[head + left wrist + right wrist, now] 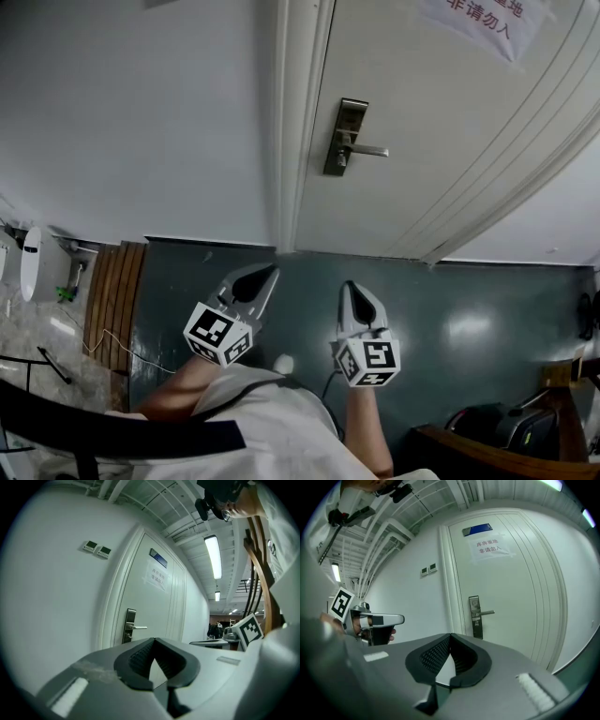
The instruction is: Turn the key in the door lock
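a: where is the lock sitting from the grippers' side?

b: the lock plate [346, 137] is sitting on the door [450, 141], well ahead of both noses and above their line. it's showing a little left of the left gripper [153, 640] and a little right of the right gripper [450, 635], so neither is aiming straight at it.

a: are they carrying anything?

b: no. both pairs of jaws are resting together at the tips, with only the bare door showing through the gap behind the pads. nothing is being gripped.

a: and the key?

b: a small nub [339, 161] is sticking out of the plate just under the lever handle [367, 150]. i'm guessing that's the key, but it's too small from here to be sure.

a: how are you expecting it to handle?

b: i'm judging it as light, stiff metal, thin and smooth, so likely to be slipping under a loose pinch. the cylinder is probably going to be resisting, so the grip is needing to be firm.

a: where should the jaws be taking hold?

b: on the flat head, i'd say, one pad on each broad face, with the gripper lining up along the shaft so that rolling the wrist is turning it cleanly. gripping off-centre is risking bending it or levering it sideways, and the jaws are needing to part first while keeping below the lever.
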Motion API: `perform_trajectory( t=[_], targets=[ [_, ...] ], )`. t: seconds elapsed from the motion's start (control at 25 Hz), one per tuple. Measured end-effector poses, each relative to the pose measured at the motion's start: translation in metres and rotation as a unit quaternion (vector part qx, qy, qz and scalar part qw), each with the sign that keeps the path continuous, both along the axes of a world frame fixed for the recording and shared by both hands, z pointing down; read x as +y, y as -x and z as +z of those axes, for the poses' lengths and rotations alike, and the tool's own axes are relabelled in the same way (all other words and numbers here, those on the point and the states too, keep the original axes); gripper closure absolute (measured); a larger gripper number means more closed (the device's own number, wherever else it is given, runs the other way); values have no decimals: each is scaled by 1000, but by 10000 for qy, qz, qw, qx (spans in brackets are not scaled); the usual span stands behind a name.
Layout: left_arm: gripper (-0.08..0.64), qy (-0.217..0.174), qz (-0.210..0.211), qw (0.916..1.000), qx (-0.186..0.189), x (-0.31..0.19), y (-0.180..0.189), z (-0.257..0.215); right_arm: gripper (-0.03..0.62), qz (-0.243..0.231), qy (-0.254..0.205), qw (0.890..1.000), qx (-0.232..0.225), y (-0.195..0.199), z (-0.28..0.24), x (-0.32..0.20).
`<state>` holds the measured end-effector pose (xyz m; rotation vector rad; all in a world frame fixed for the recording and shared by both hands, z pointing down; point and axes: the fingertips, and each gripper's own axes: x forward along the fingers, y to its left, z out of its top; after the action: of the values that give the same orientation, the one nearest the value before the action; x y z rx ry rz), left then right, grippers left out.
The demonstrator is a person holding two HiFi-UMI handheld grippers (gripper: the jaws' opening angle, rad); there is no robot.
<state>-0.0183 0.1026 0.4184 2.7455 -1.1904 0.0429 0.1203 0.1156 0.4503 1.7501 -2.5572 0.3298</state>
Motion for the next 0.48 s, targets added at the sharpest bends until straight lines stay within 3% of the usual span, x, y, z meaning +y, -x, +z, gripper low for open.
perform_trajectory(
  t=[0.48],
  targets=[
    [557, 70, -82, 9999, -17, -19, 6, 10, 584, 89, 73, 9999, -8, -5, 8, -20]
  ],
)
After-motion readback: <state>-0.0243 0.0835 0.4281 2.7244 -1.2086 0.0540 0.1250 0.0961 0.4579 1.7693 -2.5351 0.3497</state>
